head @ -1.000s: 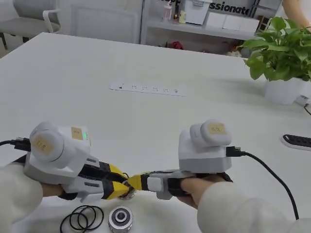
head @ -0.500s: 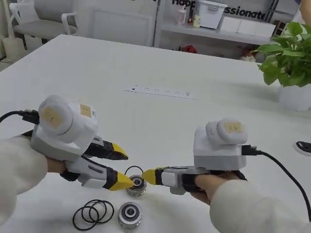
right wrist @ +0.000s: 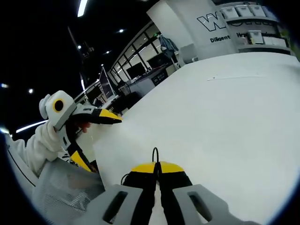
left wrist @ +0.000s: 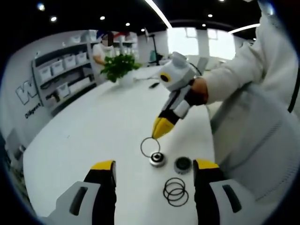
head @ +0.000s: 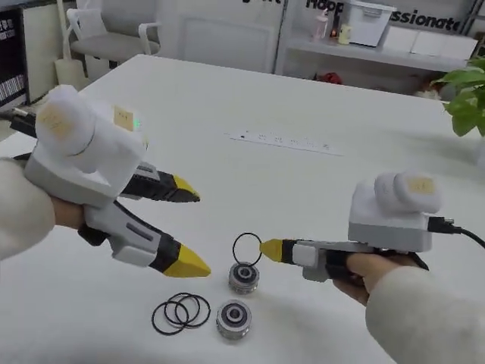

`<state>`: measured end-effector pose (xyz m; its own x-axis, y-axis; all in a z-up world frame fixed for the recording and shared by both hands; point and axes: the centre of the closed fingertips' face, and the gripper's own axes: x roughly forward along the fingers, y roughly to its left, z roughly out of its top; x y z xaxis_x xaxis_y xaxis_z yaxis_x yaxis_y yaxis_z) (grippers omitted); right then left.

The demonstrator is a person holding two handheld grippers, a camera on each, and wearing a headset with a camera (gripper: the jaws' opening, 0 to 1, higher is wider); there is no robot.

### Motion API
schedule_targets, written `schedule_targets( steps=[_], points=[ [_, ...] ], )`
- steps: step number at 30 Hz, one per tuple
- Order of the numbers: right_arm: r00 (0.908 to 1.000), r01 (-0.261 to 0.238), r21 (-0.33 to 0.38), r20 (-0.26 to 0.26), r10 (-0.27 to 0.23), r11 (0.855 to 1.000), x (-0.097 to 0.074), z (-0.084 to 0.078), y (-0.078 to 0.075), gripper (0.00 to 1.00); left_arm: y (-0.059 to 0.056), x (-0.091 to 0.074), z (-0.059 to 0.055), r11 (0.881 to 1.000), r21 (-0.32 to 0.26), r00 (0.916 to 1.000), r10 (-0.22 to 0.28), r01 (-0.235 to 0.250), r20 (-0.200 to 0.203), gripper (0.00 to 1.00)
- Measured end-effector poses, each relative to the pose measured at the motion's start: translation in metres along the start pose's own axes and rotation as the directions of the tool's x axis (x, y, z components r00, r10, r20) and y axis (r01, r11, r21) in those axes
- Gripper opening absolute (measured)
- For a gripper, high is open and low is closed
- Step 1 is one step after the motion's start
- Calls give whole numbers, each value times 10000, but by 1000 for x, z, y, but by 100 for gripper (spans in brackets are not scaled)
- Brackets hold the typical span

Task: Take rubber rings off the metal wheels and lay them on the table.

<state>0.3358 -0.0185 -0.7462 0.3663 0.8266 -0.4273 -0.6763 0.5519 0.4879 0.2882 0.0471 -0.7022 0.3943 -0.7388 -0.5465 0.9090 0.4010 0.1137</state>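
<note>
Two metal wheels (head: 243,277) (head: 233,319) stand on the white table (head: 318,189) near its front, seen again as wheels (left wrist: 157,160) (left wrist: 183,164) from the left gripper. Several loose black rubber rings (head: 180,311) (left wrist: 176,191) lie beside them. My right gripper (head: 269,248) (left wrist: 159,129) (right wrist: 157,165) is shut on one black ring (head: 246,249) (left wrist: 152,146) (right wrist: 155,153), which hangs just behind the nearer wheel. My left gripper (head: 191,227) (left wrist: 154,165) (right wrist: 96,139) is open and empty, raised to the left of the wheels.
A white power strip (head: 280,141) lies mid-table. A potted plant (head: 470,98) stands at the far right edge. A chair (head: 98,38) and shelves sit beyond the table. A black cable (head: 462,231) trails from the right gripper.
The left gripper has opened, let go of the wheel and risen to the left. The right gripper has drawn back right with a ring pinched in its tips.
</note>
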Motion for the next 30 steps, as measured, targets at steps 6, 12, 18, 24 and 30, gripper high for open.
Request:
schedule_targets(
  steps=[6, 12, 18, 24, 30],
  points=[
    [9993, -183, 243, 319, 175, 9995, -4, 9, 4, 0, -10, -26, -1, 9999, -32, 9999, 142, -141, 73, 80],
    [9976, -409, 360, 571, 388, 9985, -8, 16, 12, 0, -14, -49, -7, 9980, -203, 9980, 607, -604, 151, 82],
    [9935, -785, 662, 876, 726, 9947, -10, 24, 23, 0, -24, -66, -24, 9923, -692, 9943, 1043, -1027, 200, 84],
    [9910, -1080, 625, 861, 1024, 9922, -11, 27, 39, 0, -33, -72, -37, 9876, -915, 9913, 1297, -1272, 215, 85],
    [9855, -1549, 748, 818, 1487, 9851, -11, 30, 63, 0, -34, -76, -46, 9789, -1318, 9863, 1617, -1561, 333, 85]
  ],
)
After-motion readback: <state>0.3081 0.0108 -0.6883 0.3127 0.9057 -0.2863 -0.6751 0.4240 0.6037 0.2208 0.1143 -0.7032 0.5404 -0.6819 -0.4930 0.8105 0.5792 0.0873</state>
